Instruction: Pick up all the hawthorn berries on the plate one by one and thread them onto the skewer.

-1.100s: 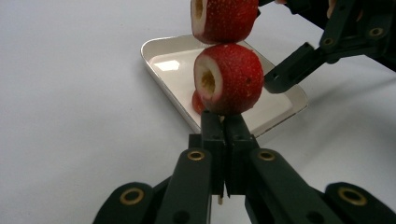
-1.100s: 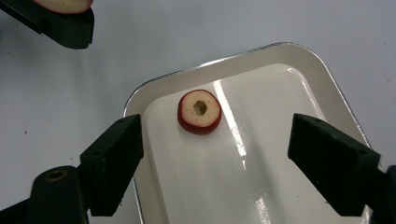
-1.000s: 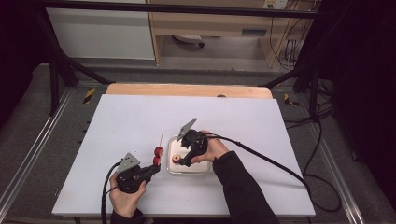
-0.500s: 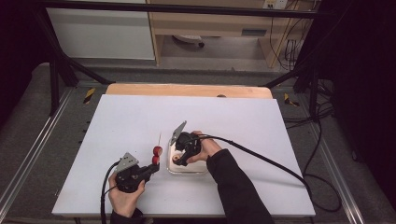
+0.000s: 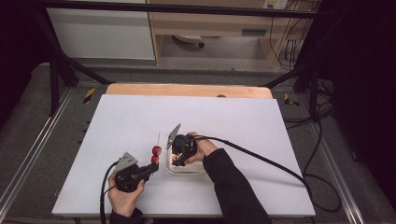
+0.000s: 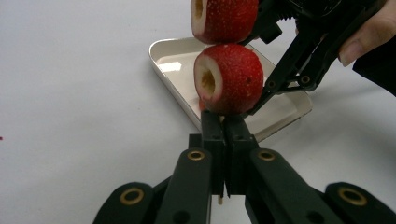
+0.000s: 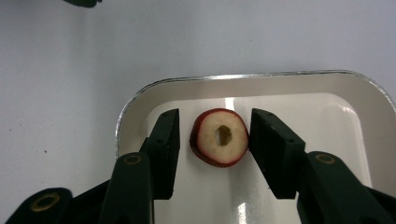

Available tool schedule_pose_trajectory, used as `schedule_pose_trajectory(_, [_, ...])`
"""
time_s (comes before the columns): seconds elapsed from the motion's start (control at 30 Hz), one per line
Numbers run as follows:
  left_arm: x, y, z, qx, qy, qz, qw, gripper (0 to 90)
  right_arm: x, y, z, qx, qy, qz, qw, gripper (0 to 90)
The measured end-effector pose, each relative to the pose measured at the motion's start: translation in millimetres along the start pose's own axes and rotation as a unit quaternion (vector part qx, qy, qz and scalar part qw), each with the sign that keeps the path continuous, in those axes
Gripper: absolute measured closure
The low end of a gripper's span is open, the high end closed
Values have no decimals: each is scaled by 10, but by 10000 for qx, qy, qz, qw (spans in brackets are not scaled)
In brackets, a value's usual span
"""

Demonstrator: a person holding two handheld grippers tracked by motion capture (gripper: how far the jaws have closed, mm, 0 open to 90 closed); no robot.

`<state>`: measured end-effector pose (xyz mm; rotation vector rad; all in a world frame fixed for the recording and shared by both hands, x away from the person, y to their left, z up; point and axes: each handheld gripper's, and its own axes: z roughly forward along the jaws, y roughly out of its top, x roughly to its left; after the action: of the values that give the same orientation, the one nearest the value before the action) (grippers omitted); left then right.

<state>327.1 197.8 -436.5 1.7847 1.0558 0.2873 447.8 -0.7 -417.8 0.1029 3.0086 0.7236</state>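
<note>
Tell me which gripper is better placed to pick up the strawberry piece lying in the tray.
Right. The right gripper straddles the strawberry piece in the tray; the left gripper is shut on the skewer.

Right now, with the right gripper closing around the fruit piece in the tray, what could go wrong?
1. The right gripper has been closing; its right pad touches the cored strawberry piece, the left stands apart, so the piece may slide across the tray.
2. The skewer in the left gripper could tilt; both strawberries hang close to the right gripper.

A white surface covered the wooden top, whose bare edge showed along twelve o'clock. Directly on it, toward six o'clock of centre, lay a shallow white tray; a strawberry slice sat inside.
</note>
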Motion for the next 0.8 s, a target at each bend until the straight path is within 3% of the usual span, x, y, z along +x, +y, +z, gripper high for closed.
schedule_pose_trajectory(0.1, [-9, 28, -2, -21, -4, 45, 10000, 887, 2, 38, 9, 52, 87, -27, 9999, 588])
schedule_pose_trajectory(0.5, [36, 9, -72, -103, 57, -14, 9999, 887, 16, 49, 32, 168, -3, 13, 9999, 596])
schedule_pose_trajectory(0.7, [35, 1, -62, -101, 41, -67, 9999, 887, -4, 52, 23, 160, -58, 152, 9997, 599])
schedule_pose_trajectory(0.8, [35, 4, -67, -117, 39, -56, 9999, 887, -7, 56, -32, 26, -59, 282, 9996, 599])
